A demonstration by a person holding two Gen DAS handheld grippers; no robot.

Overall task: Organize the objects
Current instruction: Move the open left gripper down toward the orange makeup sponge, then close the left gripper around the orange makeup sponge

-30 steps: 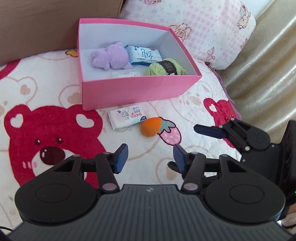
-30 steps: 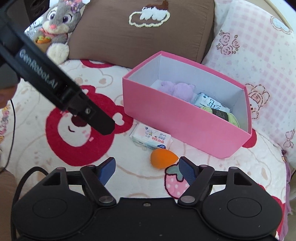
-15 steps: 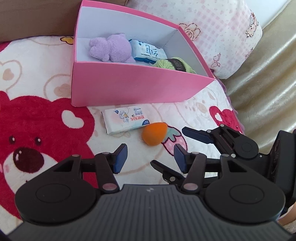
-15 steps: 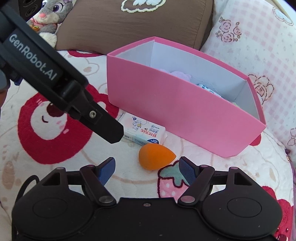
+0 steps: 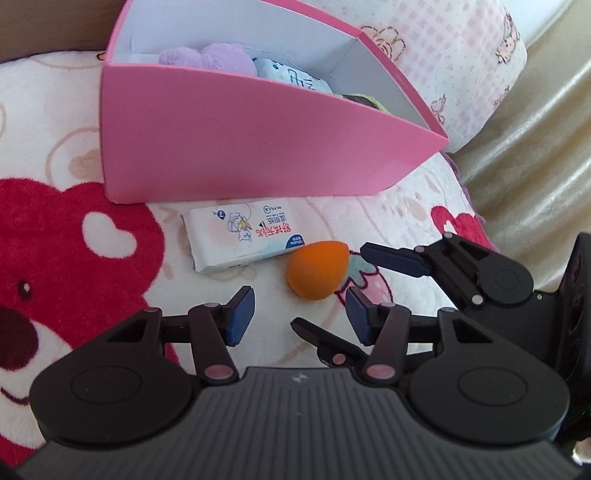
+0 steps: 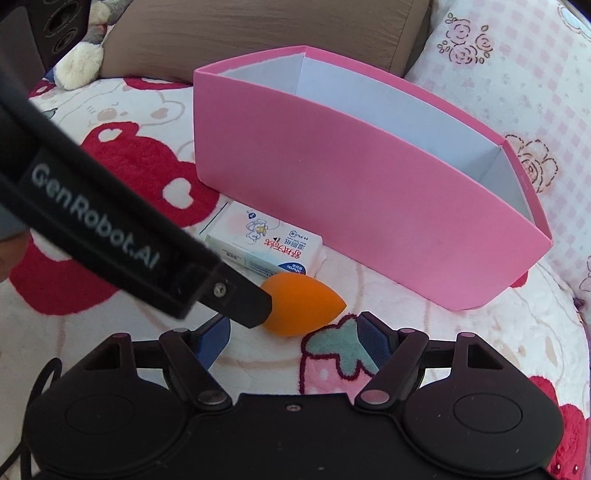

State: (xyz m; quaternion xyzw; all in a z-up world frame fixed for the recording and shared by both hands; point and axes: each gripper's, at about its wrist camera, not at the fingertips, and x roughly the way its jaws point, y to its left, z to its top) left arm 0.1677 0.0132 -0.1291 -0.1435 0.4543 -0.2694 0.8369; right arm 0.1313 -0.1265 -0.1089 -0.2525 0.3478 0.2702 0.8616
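Both tools are sinking closer to the bear-print blanket (image 5: 55, 229) than a second ago, the pink box (image 5: 236, 147) looming larger. Left tool (image 5: 299, 314) is hanging half-open and empty, just short of the orange makeup sponge (image 5: 317, 269). Right tool (image 6: 291, 339) is spreading wide around that sponge, pads not touching. A tissue pack (image 5: 243, 236) is lying between sponge and box.

A box (image 5: 236, 147) stood on the blanket (image 5: 55, 155), pillows (image 6: 258, 29) behind it. Inside lay a plush (image 5: 218, 59) and a pack (image 5: 295, 79). Before the box lay a tissue pack (image 5: 247, 234), with a sponge (image 5: 317, 269) just beside it, to its right.
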